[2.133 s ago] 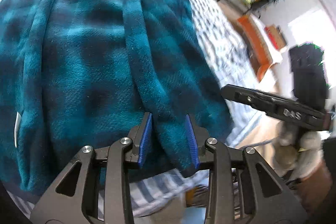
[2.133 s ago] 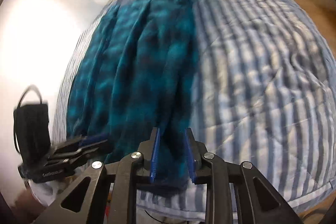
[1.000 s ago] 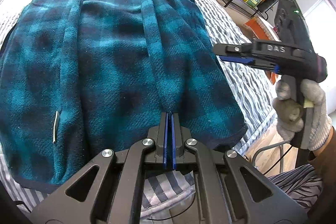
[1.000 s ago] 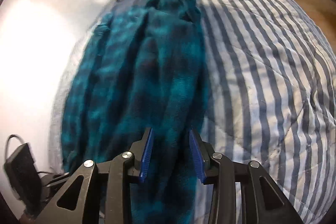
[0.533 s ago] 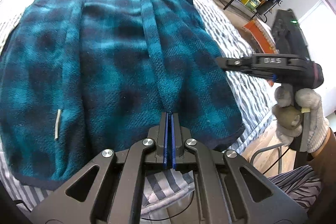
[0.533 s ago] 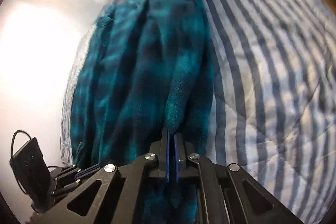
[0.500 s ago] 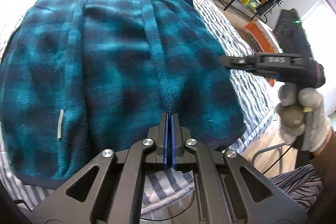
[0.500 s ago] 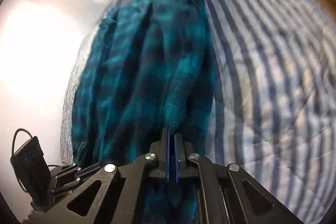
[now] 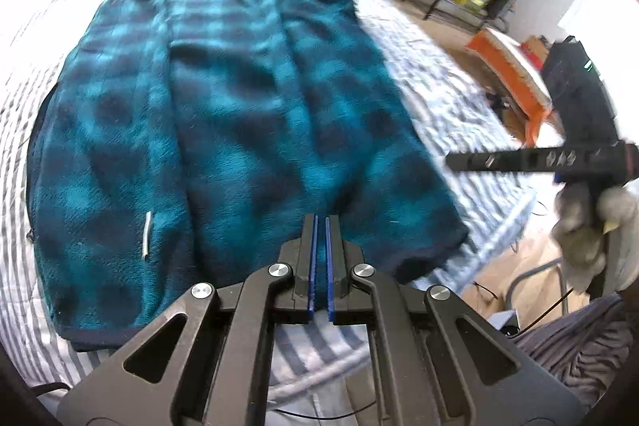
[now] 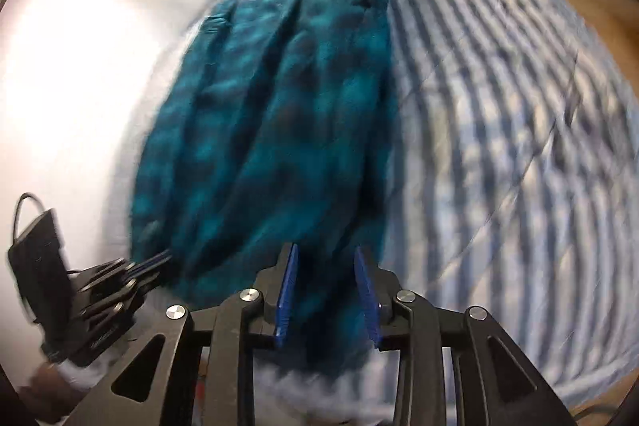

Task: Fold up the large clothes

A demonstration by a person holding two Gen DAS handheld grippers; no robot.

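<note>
Since half a second ago the right claw (image 10: pixel 325 292) has let go of the fleece edge it was pinching: its blue pads, then pressed together, now stand apart and are opening, with the near hem of the teal plaid fleece robe (image 9: pixel 239 114) lying between them but not pressed. The left claw (image 9: pixel 320 264) has drawn slightly back from the robe; its pads are closed together, only a thin slit showing, and nothing is caught in them, the hem lying just beyond their tips. The robe lies spread lengthwise on the blue-and-white striped bed (image 10: pixel 519 130), its far end toward the head of the bed. In the left wrist view a gloved hand (image 9: pixel 591 226) holds the right claw off the bed's edge, blurred.
</note>
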